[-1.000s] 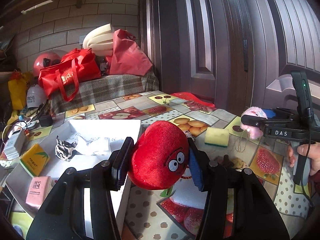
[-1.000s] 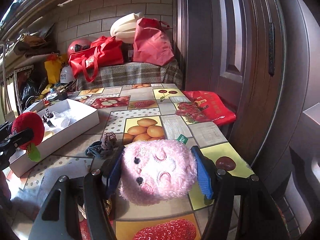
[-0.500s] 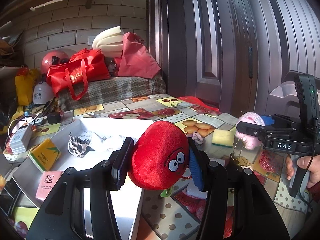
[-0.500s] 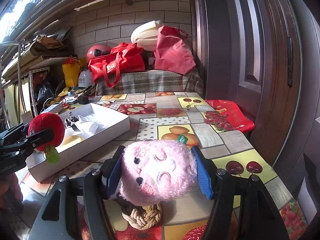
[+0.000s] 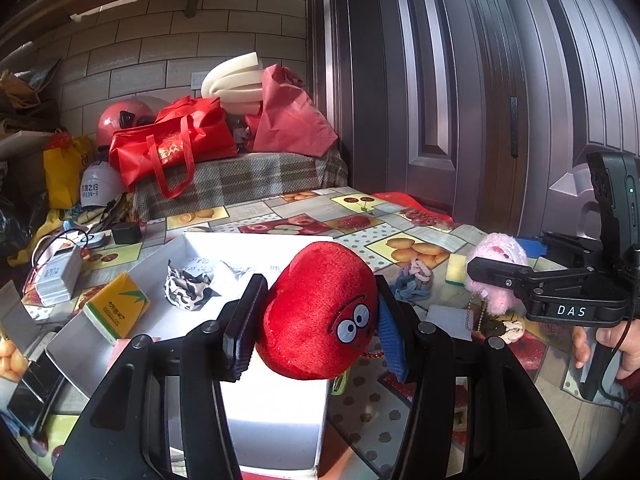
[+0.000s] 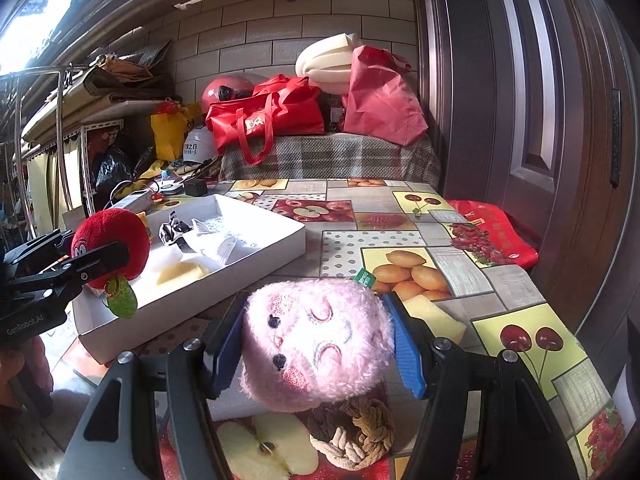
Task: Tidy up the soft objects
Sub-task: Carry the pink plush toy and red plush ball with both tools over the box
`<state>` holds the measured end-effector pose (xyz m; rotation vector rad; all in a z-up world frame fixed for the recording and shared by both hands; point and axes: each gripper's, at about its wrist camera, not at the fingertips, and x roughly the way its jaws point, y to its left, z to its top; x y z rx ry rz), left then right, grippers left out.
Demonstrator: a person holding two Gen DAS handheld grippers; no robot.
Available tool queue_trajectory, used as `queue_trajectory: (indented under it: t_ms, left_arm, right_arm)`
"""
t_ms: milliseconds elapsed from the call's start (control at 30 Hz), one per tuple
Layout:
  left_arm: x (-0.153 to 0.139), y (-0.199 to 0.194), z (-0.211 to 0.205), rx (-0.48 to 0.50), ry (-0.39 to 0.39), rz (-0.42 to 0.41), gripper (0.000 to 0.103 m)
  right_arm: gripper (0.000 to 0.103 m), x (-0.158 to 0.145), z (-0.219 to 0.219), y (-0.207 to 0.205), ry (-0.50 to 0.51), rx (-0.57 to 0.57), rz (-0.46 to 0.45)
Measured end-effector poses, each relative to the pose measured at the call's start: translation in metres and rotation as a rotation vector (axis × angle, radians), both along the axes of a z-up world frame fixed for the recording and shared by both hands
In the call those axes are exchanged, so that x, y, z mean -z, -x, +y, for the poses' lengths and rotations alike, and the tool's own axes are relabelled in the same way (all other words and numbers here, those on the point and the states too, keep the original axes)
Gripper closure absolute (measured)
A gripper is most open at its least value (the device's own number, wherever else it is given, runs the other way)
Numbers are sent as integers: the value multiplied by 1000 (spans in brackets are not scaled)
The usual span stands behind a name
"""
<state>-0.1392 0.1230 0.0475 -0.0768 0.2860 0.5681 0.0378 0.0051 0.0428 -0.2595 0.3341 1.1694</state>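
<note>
**Two plush toys held above a fruit-print table, white tray at left**

Item 1. Shallow white cardboard tray, lying on the fruit-patterned tablecloth at the left of the table. Contents: a black-and-white zebra-print fabric scrunchie, crumpled white cloth, and a pale yellow sponge piece.

Item 2. Left gripper, black, with one blue pad showing. Clamped on a round red plush toy with cartoon eyes, which is gripped on both sides and held in the air over the tray's near end. In the right wrist view a green leaf tag hangs beneath the toy, just over the tray's rim.

Item 3. Knotted blue-grey and pink fabric rope toy, on the cloth just right of the tray.

Item 4. Yellow-and-green rectangular sponge, on the cloth beside the rope toy.

Item 5. Right gripper, black with blue pads. Clenched on a fluffy pink plush pig face, lifted off the table, right of the tray and apart from it. A bead chain dangles below it in the left wrist view.

Item 6. Braided tan and brown rope knot, on the cloth directly under the pink plush.
</note>
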Motion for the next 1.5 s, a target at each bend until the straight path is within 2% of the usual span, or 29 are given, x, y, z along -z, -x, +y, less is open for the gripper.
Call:
queue_trajectory:
  t_ms: [600,800,1133,1267,1400,1500]
  left_arm:
    - [4,38,54,-162,25,-10,50]
    - [6,41,76,-196,69,-8,50]
    - [7,43,104,-275,50,-4,50]
    - [8,46,120,-309,85,-21,50]
    - [9,51,129,-316,130,-39,50]
    - [10,52,130,-315,139,-42,50]
  right_arm:
    - [37,0,44,53,-5,-128,-92]
    - [37,1,64,69,-4,-178,-107]
    - [38,3,110,103,16,-271,-113]
    - [38,7,128,115,66,-334,-126]
    - [38,18,147,131,186,-419,-155]
    - [38,25,160,134,243,-420,-180]
